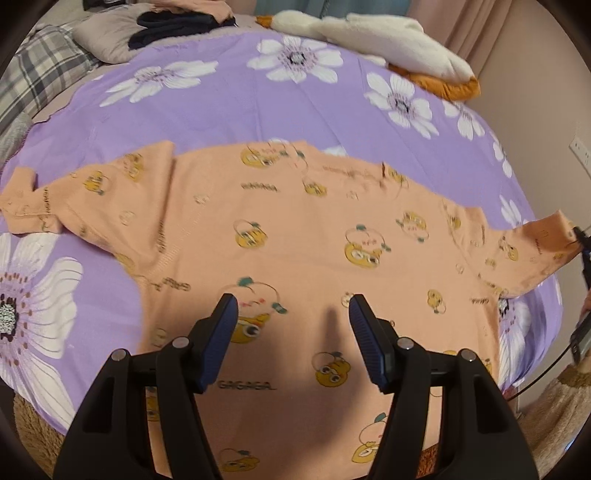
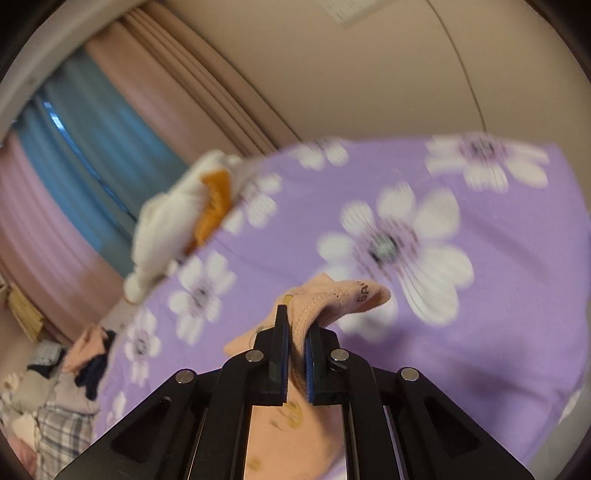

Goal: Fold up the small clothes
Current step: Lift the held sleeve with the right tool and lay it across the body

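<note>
Shirt: peach shirt [image 1: 295, 236] with yellow cartoon prints, spread flat on the purple flowered sheet [image 1: 229, 107], sleeves out to left and right.
Left gripper [image 1: 290, 306]: hovers over the shirt's near middle, jaws wide apart, holding nothing.
Right gripper [image 2: 295, 332]: jaws pressed together on a bunched fold of the shirt, probably the right sleeve end; this view is blurred.
Far edge: white and orange plush toy [image 1: 369, 33], dark clothes pile [image 1: 177, 24].

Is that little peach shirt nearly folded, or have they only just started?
Only just started. Done: the peach shirt lies spread flat on the purple flowered sheet. In hand: the right tongs pinch one sleeve end; the left tongs hover open above the hem. Left: every fold; no fold shows yet.
</note>
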`<state>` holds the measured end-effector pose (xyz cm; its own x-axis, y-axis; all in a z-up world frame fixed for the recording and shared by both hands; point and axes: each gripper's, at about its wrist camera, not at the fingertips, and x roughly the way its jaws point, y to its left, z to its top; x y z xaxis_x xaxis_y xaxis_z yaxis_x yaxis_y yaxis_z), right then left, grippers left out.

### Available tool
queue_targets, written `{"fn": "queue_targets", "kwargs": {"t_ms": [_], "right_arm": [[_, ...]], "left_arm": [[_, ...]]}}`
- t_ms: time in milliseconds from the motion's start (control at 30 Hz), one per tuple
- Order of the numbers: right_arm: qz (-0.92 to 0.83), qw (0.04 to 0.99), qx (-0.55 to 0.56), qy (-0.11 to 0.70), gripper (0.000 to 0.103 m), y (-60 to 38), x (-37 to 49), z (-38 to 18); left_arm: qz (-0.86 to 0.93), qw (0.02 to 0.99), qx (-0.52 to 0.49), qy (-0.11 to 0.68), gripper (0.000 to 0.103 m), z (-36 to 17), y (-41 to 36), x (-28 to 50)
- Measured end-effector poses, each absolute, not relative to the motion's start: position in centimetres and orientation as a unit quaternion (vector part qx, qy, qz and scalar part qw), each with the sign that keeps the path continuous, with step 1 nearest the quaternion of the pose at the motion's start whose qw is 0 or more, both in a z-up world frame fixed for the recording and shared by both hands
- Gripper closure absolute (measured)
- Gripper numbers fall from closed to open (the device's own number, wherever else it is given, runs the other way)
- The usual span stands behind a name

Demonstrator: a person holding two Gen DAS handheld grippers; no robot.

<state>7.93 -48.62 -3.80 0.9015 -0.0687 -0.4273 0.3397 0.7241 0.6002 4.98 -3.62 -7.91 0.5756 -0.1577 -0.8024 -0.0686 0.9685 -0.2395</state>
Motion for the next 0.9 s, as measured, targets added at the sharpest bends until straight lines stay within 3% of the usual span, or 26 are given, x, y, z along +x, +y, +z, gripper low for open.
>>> {"fn": "queue_targets", "kwargs": {"t_ms": [233,400,633,900], "right_arm": [[-0.067,0.951,0.253,0.167,0.095,-43.0,9.2,3.0],[-0.033,0.964,0.193,0.178,0.095,-37.5,10.8,4.3],[0.043,0.966,0.125,0.221,0.095,-28.5,12.4,3.0],[0.117,0.943,0.063,0.305,0.095,-19.0,13.2,-2.7]], "left_arm": [[-0.001,0.882,-0.156,0.445,0.041,-7.3,-0.4,3.7],[0.004,0.883,-0.174,0.435,0.041,-6.6,1.7,2.5],[0.026,0.881,-0.189,0.432,0.040,-6.7,4.1,1.3],[0.030,0.879,-0.199,0.431,0.040,-6.8,5.2,0.7]]}}
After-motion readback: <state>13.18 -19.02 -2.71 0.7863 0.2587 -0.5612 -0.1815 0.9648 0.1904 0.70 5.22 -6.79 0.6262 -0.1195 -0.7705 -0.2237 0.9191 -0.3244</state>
